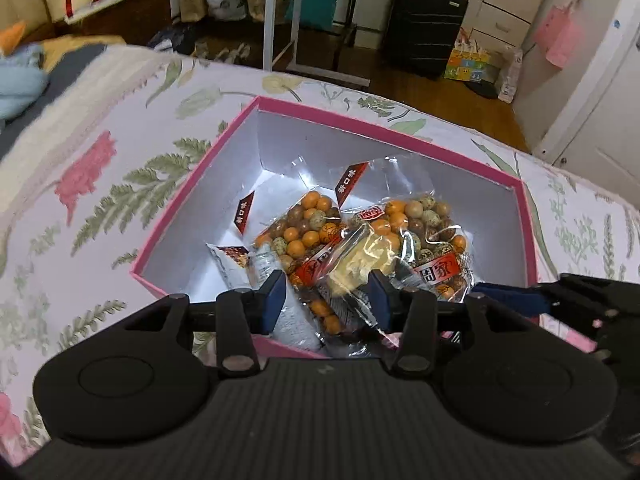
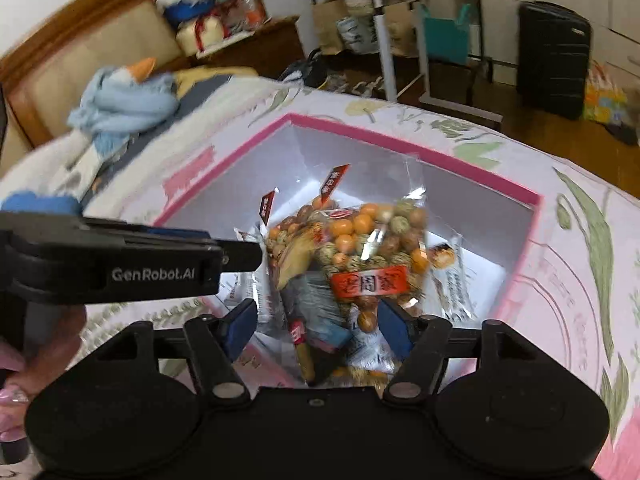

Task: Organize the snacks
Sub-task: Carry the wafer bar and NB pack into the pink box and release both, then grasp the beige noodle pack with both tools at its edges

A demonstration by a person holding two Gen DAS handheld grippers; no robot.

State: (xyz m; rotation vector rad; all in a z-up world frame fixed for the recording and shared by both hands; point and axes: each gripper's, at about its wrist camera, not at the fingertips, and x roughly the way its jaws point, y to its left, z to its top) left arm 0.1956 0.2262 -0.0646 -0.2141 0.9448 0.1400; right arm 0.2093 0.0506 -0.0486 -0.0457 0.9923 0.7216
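An open pink box with white walls sits on a floral bedspread. Inside lie two clear bags of orange and speckled coated nuts, a clear packet with a yellow snack and a white packet. My left gripper hangs over the box's near rim, open, with the yellow packet between its blue pads but not pressed. My right gripper is also open over the box. A nut bag stands just ahead of its pads, above a heap of small packets.
The left gripper's side crosses the right wrist view, with a hand under it. A blue plush toy lies on the bed at the far left. Beyond the bed stand a white side table frame and a black suitcase.
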